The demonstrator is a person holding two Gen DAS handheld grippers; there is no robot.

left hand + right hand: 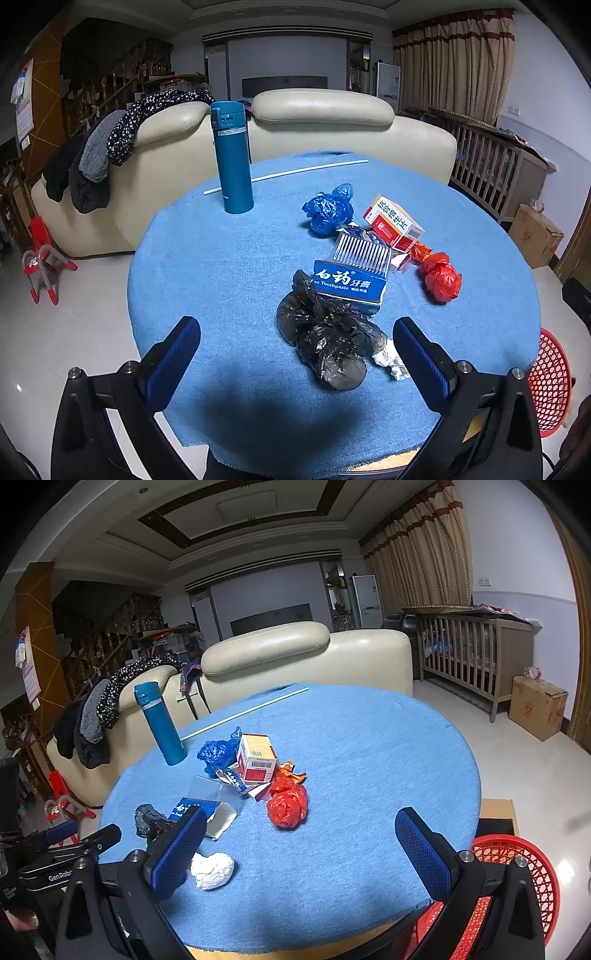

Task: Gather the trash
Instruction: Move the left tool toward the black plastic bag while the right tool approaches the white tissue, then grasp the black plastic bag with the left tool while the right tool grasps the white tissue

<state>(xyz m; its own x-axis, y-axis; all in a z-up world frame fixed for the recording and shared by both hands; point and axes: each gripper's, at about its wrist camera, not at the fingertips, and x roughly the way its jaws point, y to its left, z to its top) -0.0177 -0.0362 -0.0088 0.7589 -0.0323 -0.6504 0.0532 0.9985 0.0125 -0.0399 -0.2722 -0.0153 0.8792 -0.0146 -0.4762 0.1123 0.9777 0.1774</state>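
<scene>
A round surface [207,266] draped in blue cloth carries a heap of trash, with the toothpaste box [349,282] at its centre. The box lies flat, its long axis running crosswise in the left wrist view, its printed face up, and a clear ribbed plastic tray [362,253] just behind it. A crumpled black plastic bag [328,339] touches the box's near edge; a white paper wad [391,363] sits just right of that bag. A red plastic bag [439,278] lies right of the box, a medicine carton [393,223] and a blue plastic bag [327,210] behind it. A teal flask [232,158] stands upright well left of the box. The left claw [297,363] hangs spread wide and empty over the black bag. The right claw [301,853] is likewise wide, gripping nothing, near a red mesh basket [524,882] below the surface's edge.
</scene>
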